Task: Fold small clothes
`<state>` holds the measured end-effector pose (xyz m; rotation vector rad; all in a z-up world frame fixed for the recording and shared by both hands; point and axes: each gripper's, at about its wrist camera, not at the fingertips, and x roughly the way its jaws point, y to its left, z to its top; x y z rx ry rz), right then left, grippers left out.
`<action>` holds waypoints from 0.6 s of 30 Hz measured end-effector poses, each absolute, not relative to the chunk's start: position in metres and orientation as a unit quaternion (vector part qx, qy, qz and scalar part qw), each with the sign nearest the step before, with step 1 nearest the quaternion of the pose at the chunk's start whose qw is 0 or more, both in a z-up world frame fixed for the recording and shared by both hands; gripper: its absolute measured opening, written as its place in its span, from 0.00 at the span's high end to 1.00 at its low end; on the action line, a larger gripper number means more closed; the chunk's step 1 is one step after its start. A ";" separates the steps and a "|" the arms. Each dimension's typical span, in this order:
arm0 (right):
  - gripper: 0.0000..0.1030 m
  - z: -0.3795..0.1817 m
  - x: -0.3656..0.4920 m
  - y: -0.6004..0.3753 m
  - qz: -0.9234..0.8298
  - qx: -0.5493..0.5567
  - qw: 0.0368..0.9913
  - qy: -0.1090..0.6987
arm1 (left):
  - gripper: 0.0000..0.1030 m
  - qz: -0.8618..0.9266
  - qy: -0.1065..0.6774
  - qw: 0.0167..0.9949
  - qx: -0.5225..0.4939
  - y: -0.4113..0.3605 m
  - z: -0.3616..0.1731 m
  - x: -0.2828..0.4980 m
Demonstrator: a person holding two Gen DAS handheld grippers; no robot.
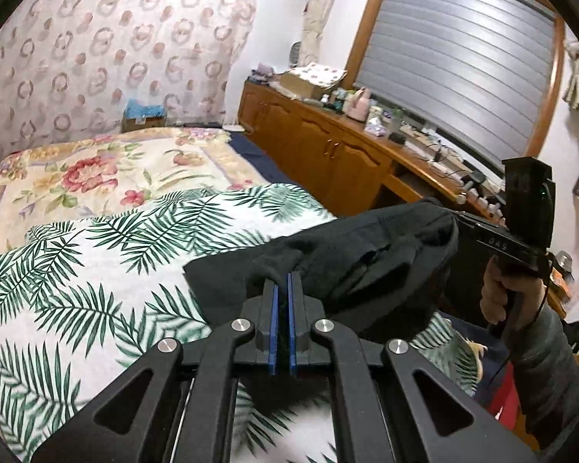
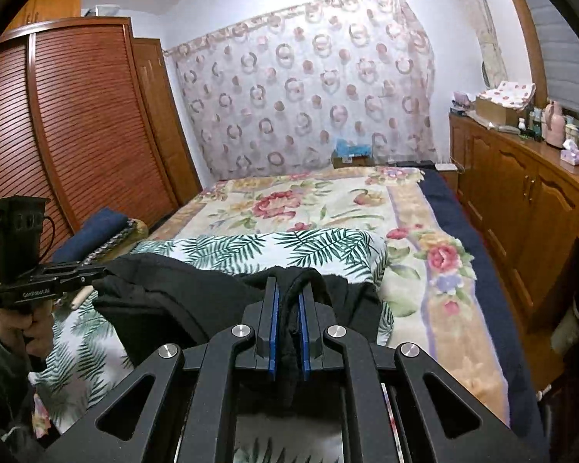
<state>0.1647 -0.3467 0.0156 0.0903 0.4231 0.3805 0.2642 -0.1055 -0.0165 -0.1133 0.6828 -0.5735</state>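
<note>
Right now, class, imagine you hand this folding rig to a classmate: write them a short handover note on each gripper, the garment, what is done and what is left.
Left gripper: shut on an edge of the black garment.
Right gripper: shut on another edge, fabric bunched between its pads.
The garment hangs stretched between both grippers, above the palm-leaf cloth on the bed; some of it may touch the cloth.
Done: both edges gripped, garment raised.
Left: no fold is visible yet; probably lay it flat on the cloth, fold it, release.
</note>
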 end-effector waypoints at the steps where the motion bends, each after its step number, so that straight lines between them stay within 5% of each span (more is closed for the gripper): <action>1: 0.92 0.016 0.174 -0.344 0.185 0.040 0.958 0.214 | 0.95 -0.273 0.333 0.901 -0.056 -0.105 -0.020 0.269; 8: 0.85 0.014 0.211 -0.329 0.155 0.033 0.958 0.240 | 0.86 -0.244 0.340 0.908 -0.033 -0.106 -0.031 0.292; 10: 0.71 0.018 0.209 -0.329 0.142 0.035 0.961 0.233 | 0.68 -0.227 0.322 0.919 -0.021 -0.103 -0.028 0.290; 13: 0.47 0.026 0.193 -0.334 0.128 0.050 0.968 0.210 | 0.54 -0.230 0.315 0.920 -0.030 -0.097 -0.025 0.288; 18: 0.46 0.024 0.183 -0.331 0.158 0.044 0.960 0.228 | 0.22 -0.254 0.324 0.911 -0.031 -0.097 -0.027 0.281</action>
